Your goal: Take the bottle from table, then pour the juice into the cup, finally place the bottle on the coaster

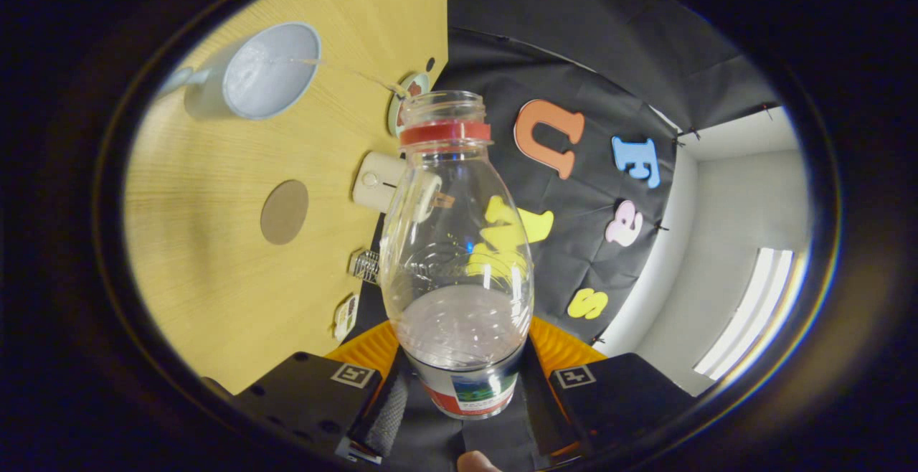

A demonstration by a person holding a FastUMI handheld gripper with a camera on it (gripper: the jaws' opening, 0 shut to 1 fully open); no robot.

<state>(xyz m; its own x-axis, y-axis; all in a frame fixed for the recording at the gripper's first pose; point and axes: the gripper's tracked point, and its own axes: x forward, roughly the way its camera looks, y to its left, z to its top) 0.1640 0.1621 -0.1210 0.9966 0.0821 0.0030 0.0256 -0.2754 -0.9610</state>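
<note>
My gripper [466, 393] is shut on the lower body of a clear plastic bottle [455, 242] with a red neck ring and an open mouth. The bottle lies tipped on its side above the wooden table [215, 278], its mouth pointing toward a pale blue cup [269, 70]. A thin stream of clear liquid [351, 74] runs from the mouth into the cup, which holds liquid. A little liquid still pools in the bottle near the fingers. A round brown coaster [285, 211] lies flat on the table, between the cup and the gripper.
Along the table's far edge, against the black cloth wall, sit a white boxy device [376, 181], a small round dish [405, 99], a metal clip [366, 265] and a small labelled item [346, 316]. A fingertip [477, 463] shows behind the gripper.
</note>
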